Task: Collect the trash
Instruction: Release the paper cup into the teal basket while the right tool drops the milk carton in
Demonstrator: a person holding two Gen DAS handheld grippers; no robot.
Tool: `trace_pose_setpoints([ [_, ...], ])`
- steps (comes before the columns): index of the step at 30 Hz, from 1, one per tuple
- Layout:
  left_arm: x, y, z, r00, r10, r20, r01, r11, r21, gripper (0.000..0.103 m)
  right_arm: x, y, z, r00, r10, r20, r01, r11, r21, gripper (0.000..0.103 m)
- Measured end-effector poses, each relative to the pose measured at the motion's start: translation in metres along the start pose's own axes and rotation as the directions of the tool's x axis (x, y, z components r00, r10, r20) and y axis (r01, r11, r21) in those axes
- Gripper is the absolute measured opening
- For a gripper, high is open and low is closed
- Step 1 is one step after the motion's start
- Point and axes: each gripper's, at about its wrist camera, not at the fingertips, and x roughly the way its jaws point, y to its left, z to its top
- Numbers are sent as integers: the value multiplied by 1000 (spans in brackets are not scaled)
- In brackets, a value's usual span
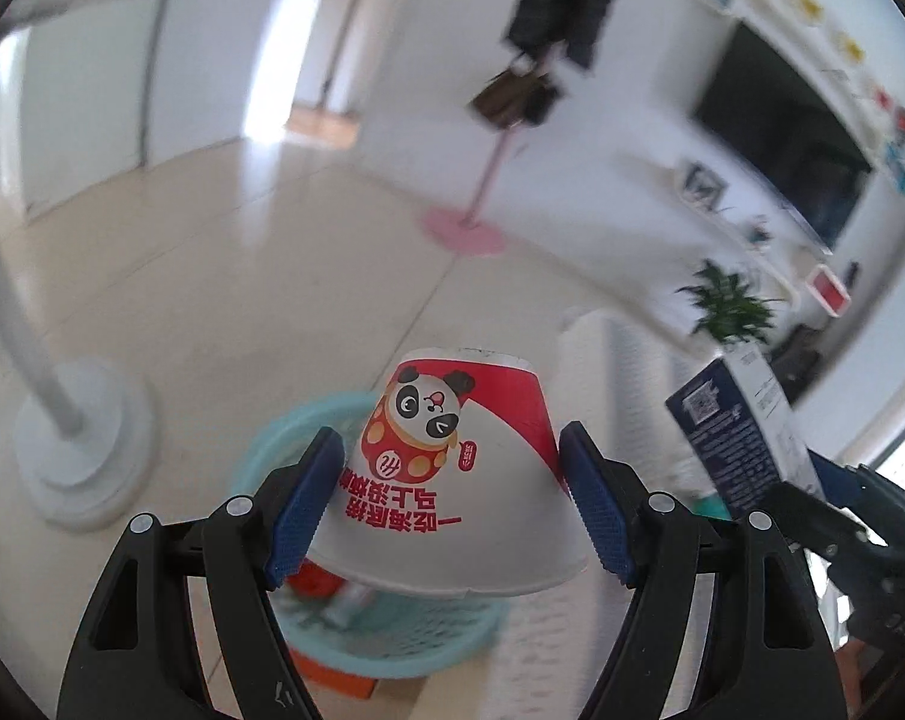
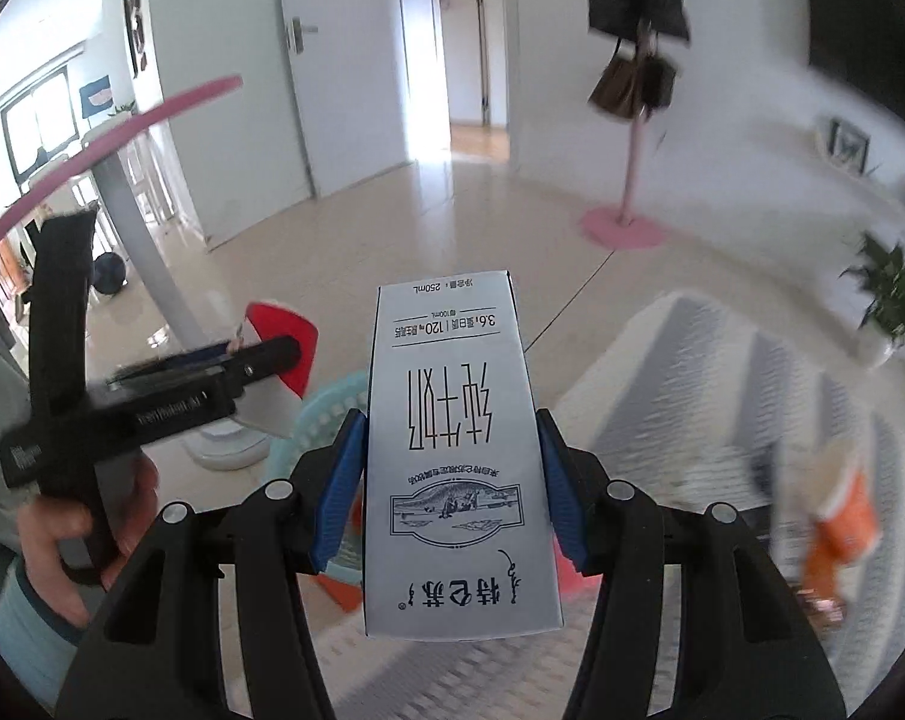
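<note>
left gripper (image 1: 452, 504) is clamped on a paper cup (image 1: 458, 480), held upside down, blue pads against its sloping sides. right gripper (image 2: 452, 486) is clamped on a milk carton (image 2: 458, 468), print inverted, pads on its narrow sides. both items hang above a teal basket (image 1: 272, 456) on the floor, which already holds some scraps. judgement: carried there for dropping in; release not yet made.

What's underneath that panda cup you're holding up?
Below the panda cup, clamped in the left gripper, sits a teal basket on the floor. Something red and blurred litter show inside; the cup covers the rest of its contents.
</note>
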Motion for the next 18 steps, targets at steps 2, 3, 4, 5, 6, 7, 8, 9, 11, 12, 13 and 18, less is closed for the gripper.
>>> trace_pose_setpoints([
  [2, 15, 20, -5, 999, 14, -39, -16, 999, -30, 72, 25, 8, 0, 999, 18, -40, -17, 1000, 20, 52],
  [3, 22, 26, -7, 998, 24, -51, -26, 999, -40, 72, 34, 11, -1, 998, 23, -57, -21, 999, 26, 52],
  [4, 27, 31, -8, 998, 29, -62, -32, 998, -46, 72, 48, 14, -4, 996, 25, -86, -22, 999, 31, 52],
  [5, 32, 39, -11, 997, 33, -75, -37, 998, -54, 72, 57, 17, -7, 995, 21, -100, -18, 999, 30, 52],
  [6, 37, 44, -15, 996, 32, -87, -38, 997, -65, 73, 65, 20, -11, 994, 13, -113, -10, 999, 30, 52],
  [7, 39, 49, -17, 995, 30, -94, -37, 997, -72, 73, 71, 21, -14, 992, 11, -124, -7, 999, 35, 53],
  [8, 44, 53, -20, 994, 26, -103, -35, 996, -78, 73, 78, 20, -16, 990, 18, -141, -11, 999, 49, 53],
  [9, 47, 55, -22, 994, 22, -109, -31, 996, -80, 74, 85, 18, -17, 987, 36, -158, -25, 997, 75, 54],
  [11, 49, 59, -26, 992, 21, -123, -31, 996, -81, 74, 91, 14, -18, 985, 40, -171, -24, 995, 97, 55],
  [12, 52, 56, -28, 991, 22, -130, -33, 996, -81, 76, 93, 14, -17, 984, 31, -176, -14, 995, 98, 56],
  [13, 52, 57, -29, 991, 21, -135, -33, 996, -82, 76, 93, 12, -17, 984, 31, -174, -13, 995, 102, 58],
  [18, 46, 53, -31, 992, 16, -127, -24, 998, -61, 77, 78, 0, -17, 987, 39, -153, -20, 992, 127, 64],
])
